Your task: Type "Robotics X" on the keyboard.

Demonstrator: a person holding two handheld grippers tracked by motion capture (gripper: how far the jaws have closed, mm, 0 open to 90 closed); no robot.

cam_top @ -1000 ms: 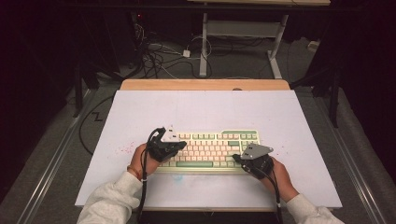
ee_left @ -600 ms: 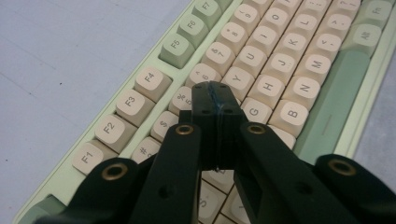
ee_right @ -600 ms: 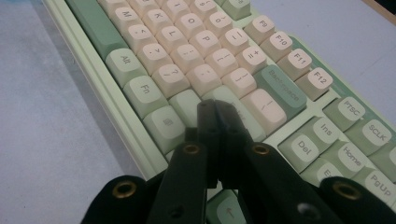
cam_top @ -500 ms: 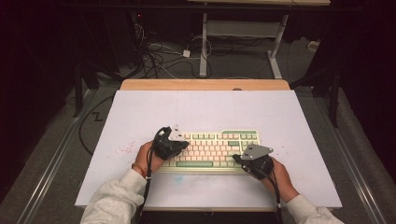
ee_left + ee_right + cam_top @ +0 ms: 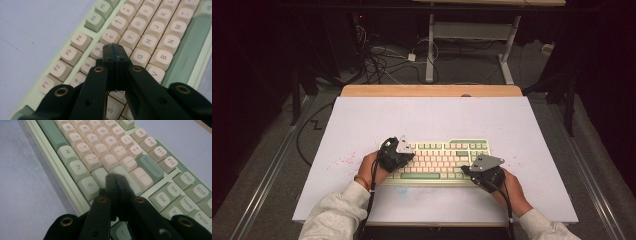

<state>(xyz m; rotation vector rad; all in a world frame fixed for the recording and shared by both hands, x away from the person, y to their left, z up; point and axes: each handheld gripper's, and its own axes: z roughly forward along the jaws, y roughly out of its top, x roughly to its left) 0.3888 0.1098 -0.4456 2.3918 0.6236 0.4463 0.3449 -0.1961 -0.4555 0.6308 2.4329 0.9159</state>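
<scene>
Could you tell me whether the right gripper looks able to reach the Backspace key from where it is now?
Probably yes. The right gripper, jaws shut, sits over the keyboard's right end, and the green Backspace key lies just ahead with nothing standing between them.

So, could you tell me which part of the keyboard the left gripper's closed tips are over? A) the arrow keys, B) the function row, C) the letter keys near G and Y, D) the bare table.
C: in the left gripper view, the left gripper points with its jaws together over the keyboard, among the keys by G and Y.
</scene>
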